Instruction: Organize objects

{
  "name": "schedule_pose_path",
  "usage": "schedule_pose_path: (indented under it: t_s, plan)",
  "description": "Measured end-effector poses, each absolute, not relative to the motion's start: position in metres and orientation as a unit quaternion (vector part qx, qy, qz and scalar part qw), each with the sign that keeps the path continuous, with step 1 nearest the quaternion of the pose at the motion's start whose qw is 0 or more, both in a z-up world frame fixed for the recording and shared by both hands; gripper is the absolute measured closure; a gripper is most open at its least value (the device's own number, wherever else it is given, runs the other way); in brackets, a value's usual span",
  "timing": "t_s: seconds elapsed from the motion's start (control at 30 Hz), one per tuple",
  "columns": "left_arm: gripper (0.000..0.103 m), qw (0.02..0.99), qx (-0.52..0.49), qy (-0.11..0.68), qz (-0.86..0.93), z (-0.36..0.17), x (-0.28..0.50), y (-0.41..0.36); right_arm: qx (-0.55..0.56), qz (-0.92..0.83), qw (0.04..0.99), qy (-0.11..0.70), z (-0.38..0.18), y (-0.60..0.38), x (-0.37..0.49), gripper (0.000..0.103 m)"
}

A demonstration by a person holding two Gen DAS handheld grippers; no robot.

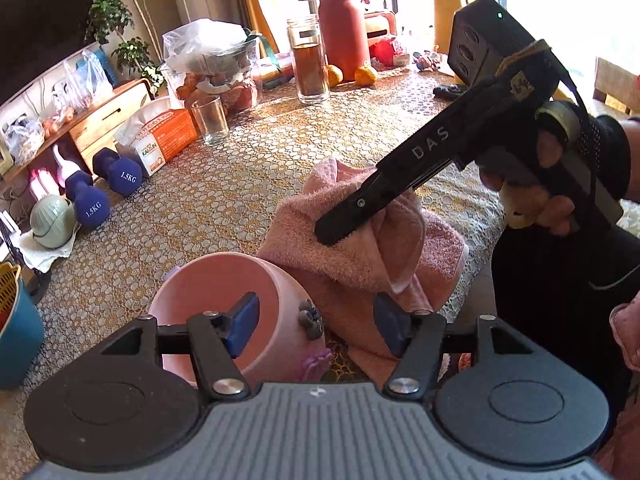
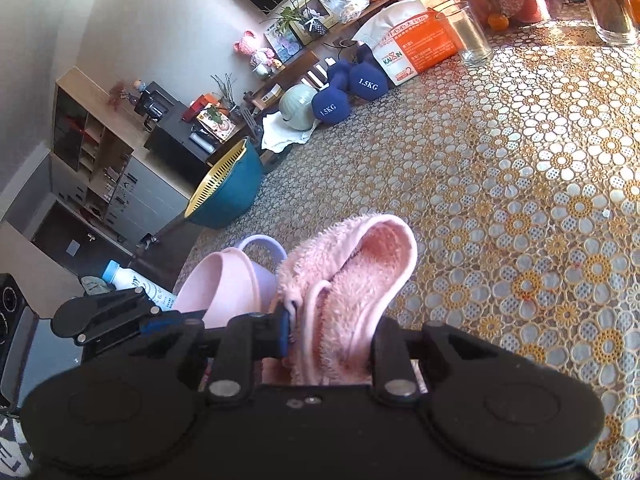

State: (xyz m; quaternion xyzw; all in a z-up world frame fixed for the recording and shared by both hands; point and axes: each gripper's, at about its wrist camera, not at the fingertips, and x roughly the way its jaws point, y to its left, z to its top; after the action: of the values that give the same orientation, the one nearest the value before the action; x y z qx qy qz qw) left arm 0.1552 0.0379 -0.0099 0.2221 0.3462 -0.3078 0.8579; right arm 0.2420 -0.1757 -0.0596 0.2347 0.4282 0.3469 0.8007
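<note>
**Two grippers, one pink towel mid-fold**

One fluffy pink terry towel (image 1: 360, 248) lies bunched on the lace-patterned, flower-print tabletop (image 1: 224, 196), at its near edge, and a raised fold of it is pinched in the right gripper (image 2: 330, 336), whose jaws are clenched on the cloth. Seen from the left wrist, that right gripper's black fingers come down at a slant into the top of the heap, and the lifted part stands above the rest, which sits on the tabletop.

Just beside the towel, on its left, a pale pink plastic cup (image 1: 224, 304) lies tipped on its side with its mouth toward the camera; the right wrist view shows a lilac cup with a loop handle (image 2: 260, 256) nested against it. The left gripper (image 1: 316, 328) hovers close over the cup's edge and the near towel hem, its blue pads spread apart and holding nothing.

Farther out stand two navy dumbbells (image 1: 100, 188), an orange-and-white tissue box (image 1: 160, 140), an empty clear drinking glass (image 1: 211, 120) and a terracotta flask (image 1: 344, 36).

By my reading, the step in hand is folding or gathering the towel. The next move probably calls for the free left gripper to catch the loose near hem so the cloth can be drawn flat or doubled over, without knocking the cups beside it.
</note>
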Motion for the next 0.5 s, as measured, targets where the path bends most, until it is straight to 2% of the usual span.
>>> schedule_pose_path:
  t_s: [0.2,0.5]
  plan:
    - [0.041,0.849,0.265,0.355,-0.287,-0.017,0.153,0.042,0.222,0.373,0.800,0.414,-0.047,-0.185,0.220,0.082]
    - [0.043,0.847,0.272,0.356,-0.285,-0.025,0.155,0.039,0.227,0.400,0.796,0.394,-0.031,-0.174,0.219,0.082]
